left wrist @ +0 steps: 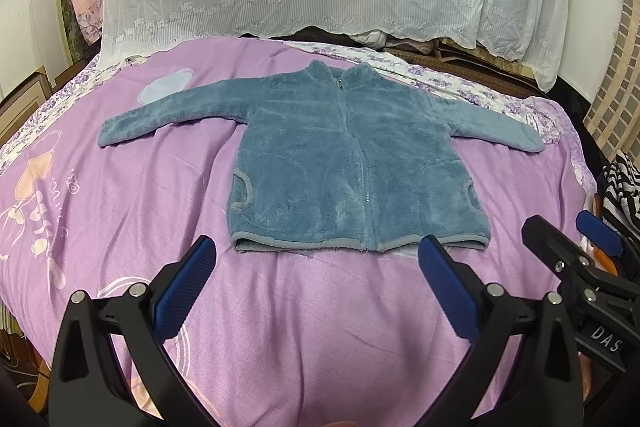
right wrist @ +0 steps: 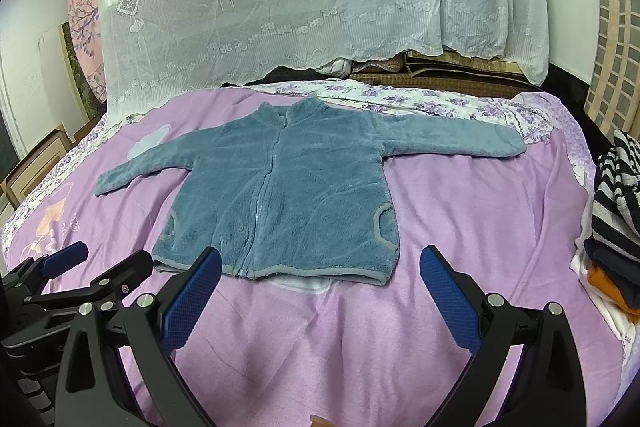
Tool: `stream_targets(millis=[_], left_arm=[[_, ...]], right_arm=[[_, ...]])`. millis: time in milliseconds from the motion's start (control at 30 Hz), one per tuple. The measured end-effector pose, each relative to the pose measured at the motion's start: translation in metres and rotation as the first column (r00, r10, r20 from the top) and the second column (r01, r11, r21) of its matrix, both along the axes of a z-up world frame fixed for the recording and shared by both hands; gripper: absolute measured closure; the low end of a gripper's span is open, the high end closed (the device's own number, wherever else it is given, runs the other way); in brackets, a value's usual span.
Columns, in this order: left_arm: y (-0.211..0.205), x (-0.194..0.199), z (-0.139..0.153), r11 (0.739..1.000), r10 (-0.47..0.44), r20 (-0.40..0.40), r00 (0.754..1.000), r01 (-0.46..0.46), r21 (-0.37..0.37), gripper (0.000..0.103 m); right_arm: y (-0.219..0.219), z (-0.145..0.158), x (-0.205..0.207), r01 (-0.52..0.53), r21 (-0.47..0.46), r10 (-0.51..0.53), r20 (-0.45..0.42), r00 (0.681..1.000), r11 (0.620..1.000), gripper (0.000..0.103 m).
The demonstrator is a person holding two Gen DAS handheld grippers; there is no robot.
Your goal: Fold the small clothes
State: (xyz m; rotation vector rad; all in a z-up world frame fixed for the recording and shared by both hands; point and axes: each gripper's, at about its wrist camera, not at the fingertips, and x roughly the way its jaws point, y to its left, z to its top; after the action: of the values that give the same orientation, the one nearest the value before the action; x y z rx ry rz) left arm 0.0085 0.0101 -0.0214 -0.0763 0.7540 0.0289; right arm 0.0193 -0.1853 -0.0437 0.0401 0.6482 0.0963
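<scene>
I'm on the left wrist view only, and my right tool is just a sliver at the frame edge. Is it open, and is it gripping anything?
Observer: The right tool is open and grips nothing. It is held above the purple bedspread, on the near side of the blue fleece jacket.
Operator: And the striped thing cut off at my right edge, what is it sitting on?
Observer: It is a black-and-white striped cloth lying on top of a pile of folded clothes. Dark and orange pieces show beneath it, at the bed's right side, apart from the jacket.
</scene>
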Motion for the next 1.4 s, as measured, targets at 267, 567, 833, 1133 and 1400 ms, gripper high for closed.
stream_targets(millis=[267,567,833,1133,1400], left_arm=[[-0.001,0.007,-0.005,1.000,0.000,-0.017,1.000,0.000,0.004,0.004],[-0.001,0.025,-0.016,1.000,0.001,-0.044,0.999,0.000,0.022,0.004],[0.007,0.056,-0.039,1.000,0.017,-0.063,0.998,-0.016,0.023,0.004],[0.026,0.104,-0.077,0.999,0.021,-0.153,0.988,-0.016,0.030,0.004],[0.026,0.157,-0.079,1.000,0.019,-0.202,0.979,-0.014,0.025,0.004]], right_arm=[[-0.004,-0.004,0.010,0.001,0.008,-0.001,-0.027,1.000,1.000,0.003],[-0.010,-0.014,0.029,0.013,0.011,-0.013,-0.058,0.998,1.000,0.003],[-0.022,-0.037,0.058,0.011,-0.038,-0.013,-0.045,0.999,0.999,0.003],[-0.061,-0.079,0.116,0.116,-0.151,-0.141,-0.173,0.975,0.982,0.003],[-0.119,-0.097,0.173,0.216,-0.210,-0.261,-0.217,0.941,0.953,0.003]])
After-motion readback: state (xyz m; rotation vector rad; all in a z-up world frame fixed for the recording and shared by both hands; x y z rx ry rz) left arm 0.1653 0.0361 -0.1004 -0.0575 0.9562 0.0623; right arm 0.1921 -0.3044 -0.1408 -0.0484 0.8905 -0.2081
